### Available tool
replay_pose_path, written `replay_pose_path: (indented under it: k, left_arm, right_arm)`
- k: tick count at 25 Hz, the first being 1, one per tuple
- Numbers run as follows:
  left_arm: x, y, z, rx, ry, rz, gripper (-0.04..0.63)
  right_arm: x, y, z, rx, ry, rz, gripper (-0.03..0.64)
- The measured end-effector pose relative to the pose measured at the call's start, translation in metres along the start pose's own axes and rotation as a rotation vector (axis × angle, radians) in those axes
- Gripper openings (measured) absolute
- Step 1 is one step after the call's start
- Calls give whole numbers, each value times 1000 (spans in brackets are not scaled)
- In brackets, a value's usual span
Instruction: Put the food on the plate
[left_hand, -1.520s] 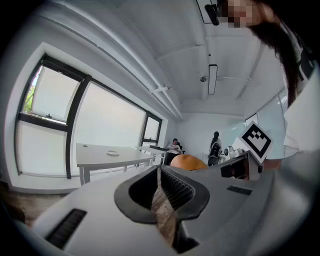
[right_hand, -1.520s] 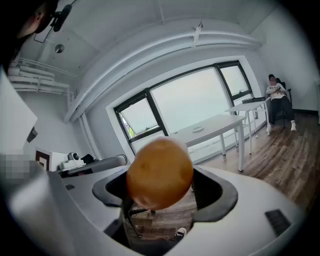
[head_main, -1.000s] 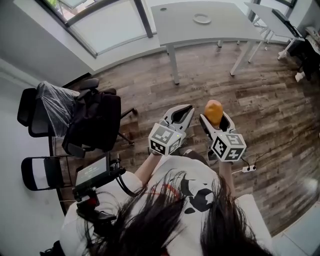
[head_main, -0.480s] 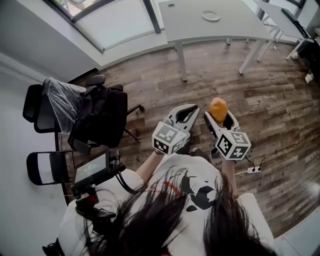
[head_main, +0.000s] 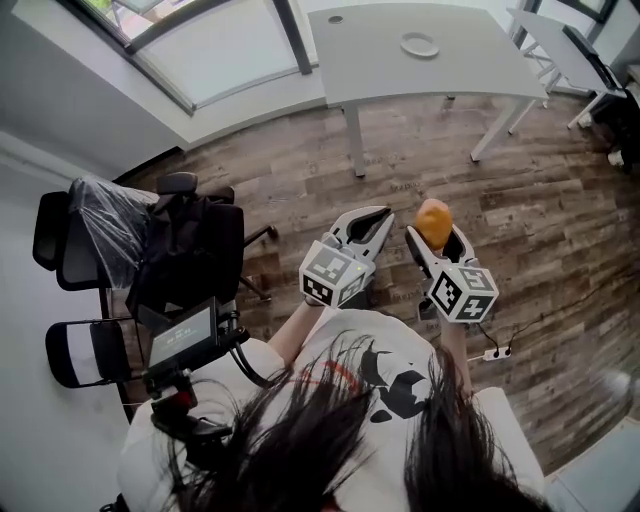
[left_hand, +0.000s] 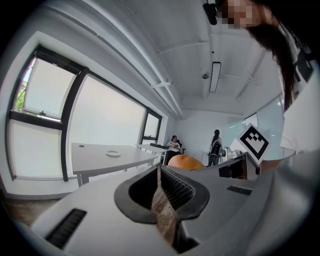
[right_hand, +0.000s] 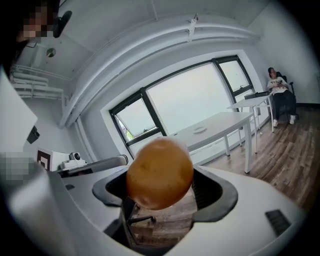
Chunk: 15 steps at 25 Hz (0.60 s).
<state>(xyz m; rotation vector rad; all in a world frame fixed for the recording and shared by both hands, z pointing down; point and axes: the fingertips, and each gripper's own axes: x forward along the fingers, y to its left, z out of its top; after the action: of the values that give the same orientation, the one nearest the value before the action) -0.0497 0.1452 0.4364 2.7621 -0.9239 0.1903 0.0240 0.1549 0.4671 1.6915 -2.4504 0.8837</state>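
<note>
A round orange-brown piece of food sits between the jaws of my right gripper, which is shut on it. In the right gripper view the food fills the middle and hides the fingertips. My left gripper is held beside it at chest height, shut and holding nothing; its jaws meet in the left gripper view, with the food showing just past them. A small white plate lies on a white table far ahead, and it also shows as the plate and the plate.
Wood floor lies between me and the table. Office chairs with a black bag and a folding chair stand at left, beside a screen on a stand. A power strip lies at right. A second table stands far right. A seated person is beyond it.
Both grippers keep their pose and the right one still holds the food. The view has shifted a little; the table and plate now sit slightly lower in the head view.
</note>
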Motion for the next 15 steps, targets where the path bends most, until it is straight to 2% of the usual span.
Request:
replay_pose_path:
  k: [9,15]
  left_arm:
    - [60,117,37,-35,8,-13,5]
    - [68,133,34,-20,6,-38,6]
  right_arm:
    - [119,-10,56,13,36,-22,371]
    - [137,-13,59,10,28,-44,371]
